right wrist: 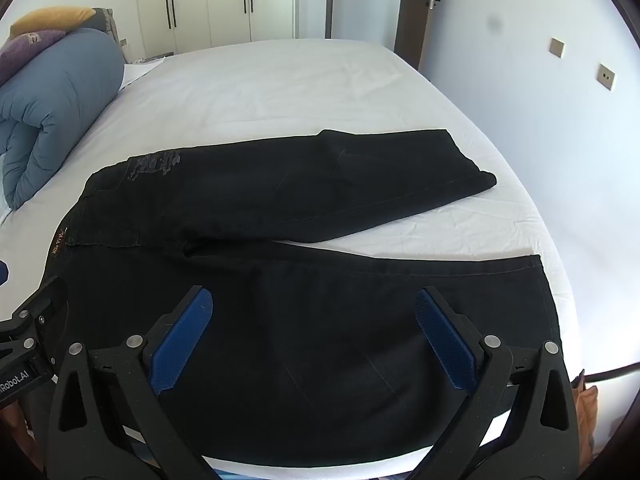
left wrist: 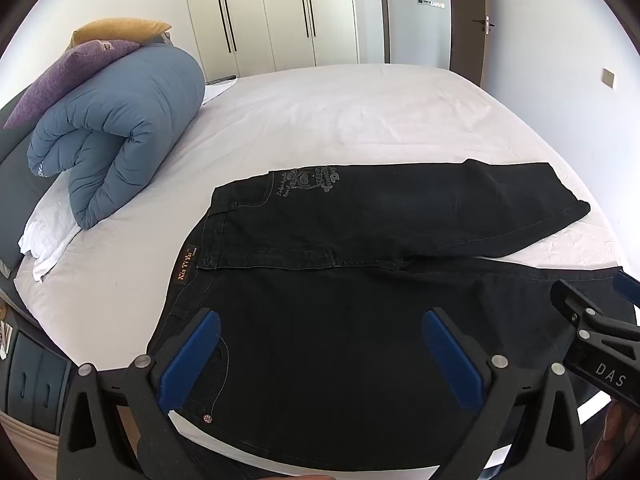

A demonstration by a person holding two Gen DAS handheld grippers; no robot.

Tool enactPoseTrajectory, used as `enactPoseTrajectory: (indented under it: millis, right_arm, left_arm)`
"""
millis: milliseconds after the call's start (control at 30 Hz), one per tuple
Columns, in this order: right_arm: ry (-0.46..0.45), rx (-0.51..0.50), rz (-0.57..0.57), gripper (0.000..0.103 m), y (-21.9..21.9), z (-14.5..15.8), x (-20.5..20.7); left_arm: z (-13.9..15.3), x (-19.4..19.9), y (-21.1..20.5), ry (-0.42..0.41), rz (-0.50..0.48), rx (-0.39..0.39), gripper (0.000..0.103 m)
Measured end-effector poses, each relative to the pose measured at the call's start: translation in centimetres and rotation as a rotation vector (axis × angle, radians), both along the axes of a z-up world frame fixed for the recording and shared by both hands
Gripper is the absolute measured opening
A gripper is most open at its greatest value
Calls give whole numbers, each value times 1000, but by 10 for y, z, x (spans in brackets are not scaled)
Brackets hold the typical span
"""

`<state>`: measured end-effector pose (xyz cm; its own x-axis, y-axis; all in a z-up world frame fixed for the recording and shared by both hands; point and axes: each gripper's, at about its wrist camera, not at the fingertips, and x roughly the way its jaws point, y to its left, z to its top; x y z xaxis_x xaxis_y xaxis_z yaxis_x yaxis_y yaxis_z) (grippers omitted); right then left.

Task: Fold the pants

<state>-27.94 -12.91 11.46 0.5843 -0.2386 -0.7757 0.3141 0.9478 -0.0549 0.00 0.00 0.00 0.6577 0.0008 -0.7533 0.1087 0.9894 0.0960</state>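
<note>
A bedroom with white wardrobe doors behind, and a wide bed [left wrist: 360,120] under a white sheet, a rolled blue duvet [left wrist: 120,136] with cushions stacked at its head end. The black pants [left wrist: 360,240] lie flat across the near part of the bed, waistband toward the duvet, the two legs splayed apart in a narrow V with the sheet showing between them. Both tongs hover above the near leg, spread wide and holding nothing: the left gripper [left wrist: 320,356] over the hip and pocket area, the right gripper [right wrist: 314,332] further along the thigh toward the hem. The fair first fold, I judge, is leg onto leg, so each tong should drop to the near outer seam, pinch only that leg's cloth, and carry it over evenly; whether the near edge overhangs the mattress is hard to tell from here
</note>
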Motion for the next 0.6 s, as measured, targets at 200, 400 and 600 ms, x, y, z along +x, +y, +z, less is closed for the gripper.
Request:
enactPoseTrajectory:
  millis: [200, 400, 600]
  right_arm:
    - [1, -4, -2, 103, 0, -3, -1]
    - [4, -8, 2, 103, 4, -1, 0]
    - [7, -8, 5, 103, 5, -1, -1]
  left_arm:
    - [0, 0, 0, -8, 0, 6, 103]
    - [0, 0, 0, -8, 0, 5, 103]
    - [0, 0, 0, -6, 1, 5, 103]
